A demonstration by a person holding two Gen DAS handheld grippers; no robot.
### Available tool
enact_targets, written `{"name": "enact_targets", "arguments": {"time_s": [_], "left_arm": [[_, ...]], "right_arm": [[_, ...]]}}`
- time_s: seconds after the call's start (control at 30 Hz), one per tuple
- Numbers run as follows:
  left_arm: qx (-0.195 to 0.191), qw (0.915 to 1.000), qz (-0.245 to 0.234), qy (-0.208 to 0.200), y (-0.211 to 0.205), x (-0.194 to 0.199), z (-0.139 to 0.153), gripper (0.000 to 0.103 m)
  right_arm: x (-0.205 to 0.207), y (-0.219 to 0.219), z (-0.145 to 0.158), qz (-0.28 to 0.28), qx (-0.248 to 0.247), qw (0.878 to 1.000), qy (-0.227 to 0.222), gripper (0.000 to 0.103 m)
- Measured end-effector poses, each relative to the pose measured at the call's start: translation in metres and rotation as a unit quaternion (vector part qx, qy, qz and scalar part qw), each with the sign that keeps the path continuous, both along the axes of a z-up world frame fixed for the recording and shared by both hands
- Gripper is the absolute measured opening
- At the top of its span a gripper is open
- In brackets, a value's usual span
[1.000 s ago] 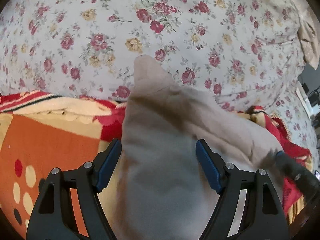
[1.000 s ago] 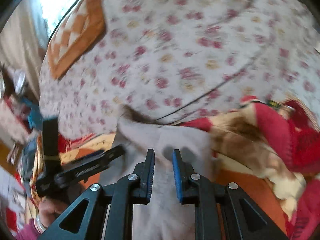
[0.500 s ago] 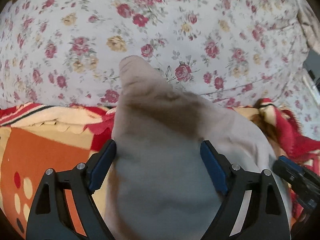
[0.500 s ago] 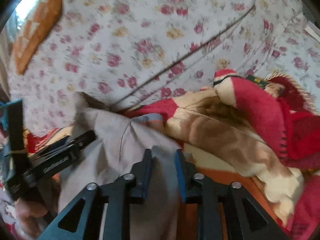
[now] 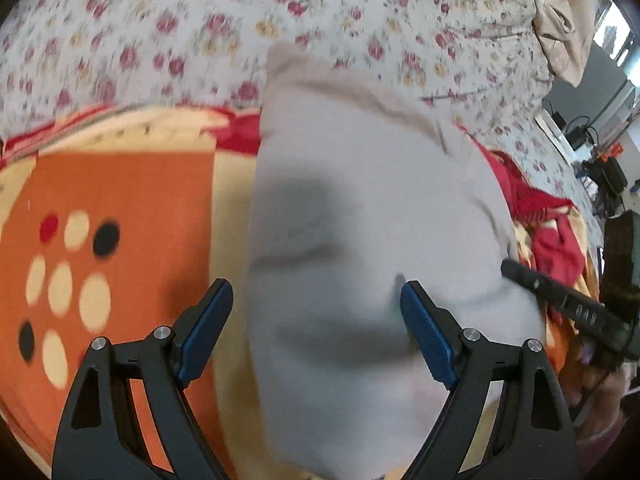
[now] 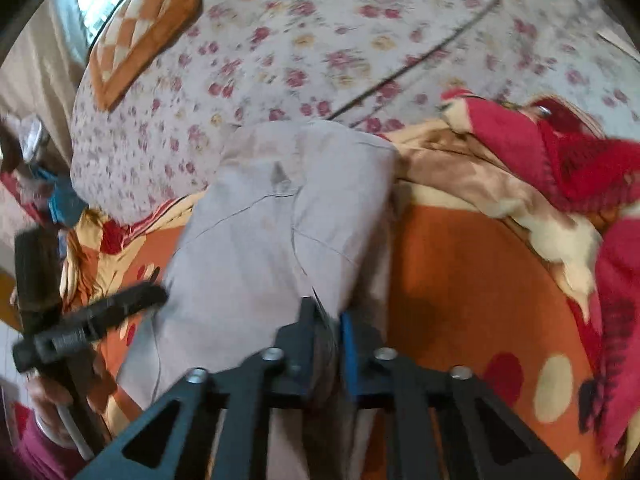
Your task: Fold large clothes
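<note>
While the floral bedsheet [image 5: 360,16] fills the far side of both views, an orange blanket [image 5: 132,184] with cream, red and black dots lies over its near part, bunched into red and tan folds [image 6: 560,168] on my right. On that blanket rests the grey garment [image 5: 360,220], a long folded piece running from just under my tongs out onto the edge of the sheet, with seams and a small dark stain showing in the right wrist view. My left gripper [image 5: 316,332] stands wide apart over the garment's near end, one blue pad [image 5: 208,328] out over the blanket and the other above the cloth, neither pressing on anything. My right gripper [image 6: 326,344] has just been closing and is now pinched tight on a fold of the garment's near right edge, cloth bunched between the jaws. A patchwork cushion [image 6: 140,32] sits far off at the top left.
</note>
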State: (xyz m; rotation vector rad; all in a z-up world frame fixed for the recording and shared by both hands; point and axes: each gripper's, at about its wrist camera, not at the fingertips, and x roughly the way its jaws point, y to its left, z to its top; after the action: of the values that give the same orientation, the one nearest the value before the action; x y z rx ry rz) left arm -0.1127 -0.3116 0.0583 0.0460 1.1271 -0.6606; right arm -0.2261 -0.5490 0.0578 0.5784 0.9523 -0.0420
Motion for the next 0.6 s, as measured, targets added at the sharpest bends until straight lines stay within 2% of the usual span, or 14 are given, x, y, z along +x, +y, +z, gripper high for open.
{"name": "enact_targets", "arguments": {"time_s": [0.13,0.2,0.23,0.27,0.3,0.43,0.5,0.6], "left_arm": [[-0.034,0.9981,0.021,0.047,0.015,0.005,-0.012,0.086],[-0.058,0.9958,0.037,0.060,0.022,0.011,-0.012,0.086],[-0.071,0.9945,0.045,0.062,0.025,0.015,-0.010,0.086],[-0.077,0.9938,0.047,0.064,0.026,0.018,-0.009,0.086],[-0.084,0.9930,0.048,0.068,0.026,0.022,-0.009,0.086],[-0.090,0.9869,0.030,0.130,0.018,0.036,-0.033,0.087],[-0.107,0.9851,0.030,0.131,0.019,0.038,-0.036,0.088],[-0.106,0.9852,0.013,0.134,0.016,0.041,-0.035,0.088]], "right_arm": [[-0.012,0.003,-0.005,-0.008,0.002,1.000,0.004,0.010],[-0.017,-0.002,0.007,-0.017,0.016,0.999,-0.022,0.017],[-0.018,-0.004,0.012,-0.021,0.014,0.999,-0.027,0.046],[-0.018,-0.006,0.016,-0.026,0.008,0.999,-0.029,0.081],[-0.017,-0.009,0.017,-0.030,0.008,0.999,-0.034,0.089],[-0.003,-0.017,0.008,-0.015,0.055,0.998,-0.035,0.089],[0.011,-0.018,-0.004,-0.010,0.068,0.997,-0.018,0.089],[0.026,-0.011,-0.013,0.015,0.080,0.997,-0.017,0.083]]}}
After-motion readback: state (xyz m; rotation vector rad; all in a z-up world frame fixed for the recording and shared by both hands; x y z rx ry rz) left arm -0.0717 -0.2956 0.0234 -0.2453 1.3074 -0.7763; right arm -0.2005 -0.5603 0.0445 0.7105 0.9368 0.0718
